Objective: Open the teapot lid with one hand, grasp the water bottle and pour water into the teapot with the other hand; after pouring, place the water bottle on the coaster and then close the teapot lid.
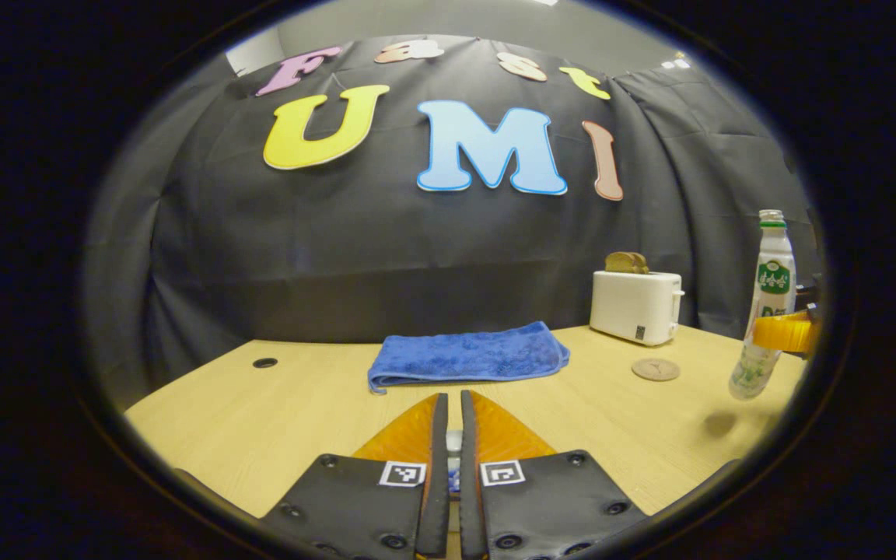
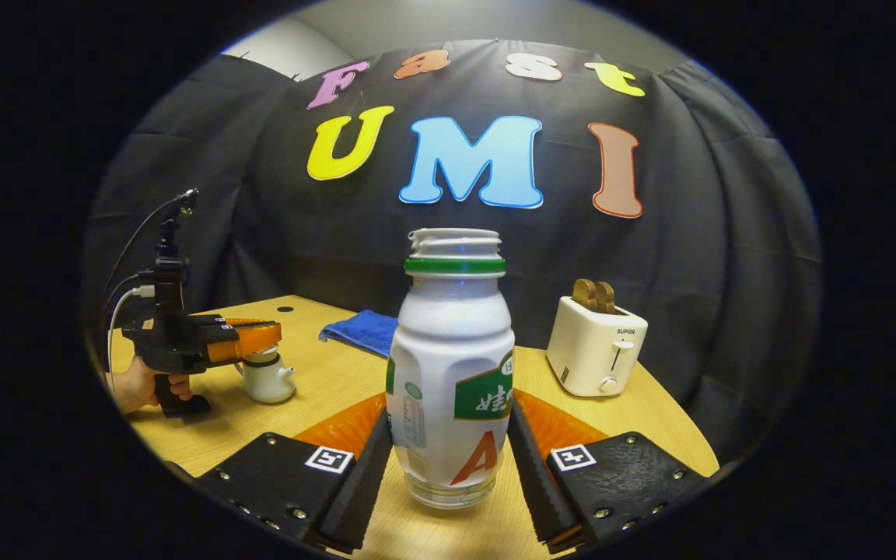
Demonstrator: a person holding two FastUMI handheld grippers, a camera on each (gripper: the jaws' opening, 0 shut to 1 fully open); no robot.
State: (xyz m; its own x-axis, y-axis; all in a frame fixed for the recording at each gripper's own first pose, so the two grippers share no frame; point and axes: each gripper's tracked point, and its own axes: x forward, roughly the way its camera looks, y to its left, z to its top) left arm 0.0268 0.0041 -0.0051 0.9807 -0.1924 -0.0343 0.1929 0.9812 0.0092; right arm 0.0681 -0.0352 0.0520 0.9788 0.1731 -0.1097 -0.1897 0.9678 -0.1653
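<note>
R tongs (image 2: 448, 459) clamped on water bottle (image 2: 452, 373) at lower body, uncapped, upright over counter (image 2: 323, 381) | L tongs (image 1: 448, 435) nearly shut, lid knob judged pinched (small, hardly seen) | teapot (image 2: 267, 377) under L tongs | bottle judged light, thin-walled, slick; to be gripped mid-body, gently.

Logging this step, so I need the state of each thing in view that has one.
Water bottle: uncapped, upright, held off the table.
Right gripper: shut on the water bottle.
Left gripper: at the teapot lid, fingers nearly shut.
Teapot: upright on table.
Toaster: bread in slots.
Towel: folded.
Coaster: bare.
</note>
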